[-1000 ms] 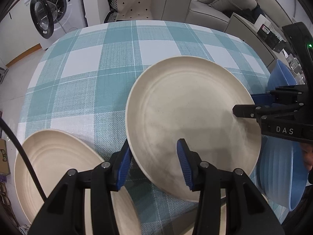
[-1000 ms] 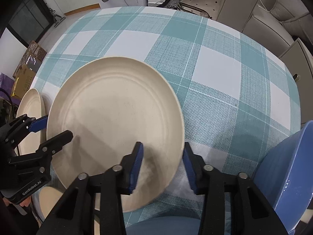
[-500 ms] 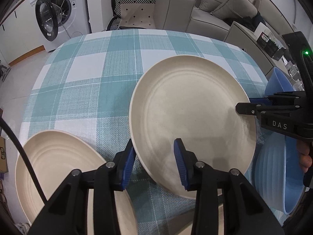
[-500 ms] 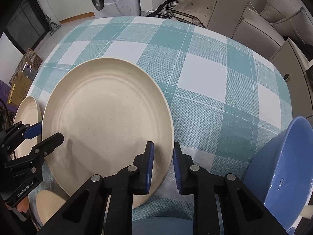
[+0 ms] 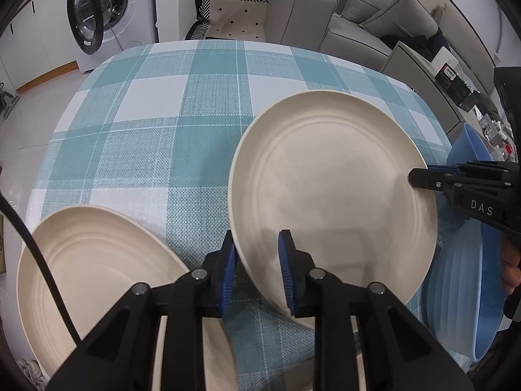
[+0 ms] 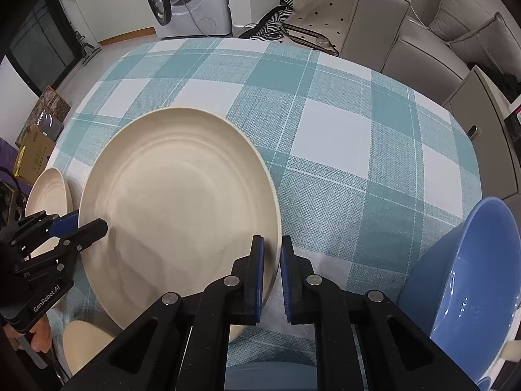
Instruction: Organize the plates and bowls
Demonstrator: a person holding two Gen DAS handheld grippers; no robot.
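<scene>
Checked tablecloth [image 6: 342,137], both grippers' fingers just closed, gripping cream plate [image 5: 329,189], left-wrist view shows ribbed blue bowl [image 5: 462,293]

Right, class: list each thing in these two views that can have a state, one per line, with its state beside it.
large cream plate: gripped at opposite rims by both grippers
left gripper: jaws just closed, shut on the plate's rim
right gripper: jaws just closed, shut on the plate's rim
second cream plate: lying free on the tablecloth
blue bowl: tilted, empty
washing machine door: open
</scene>
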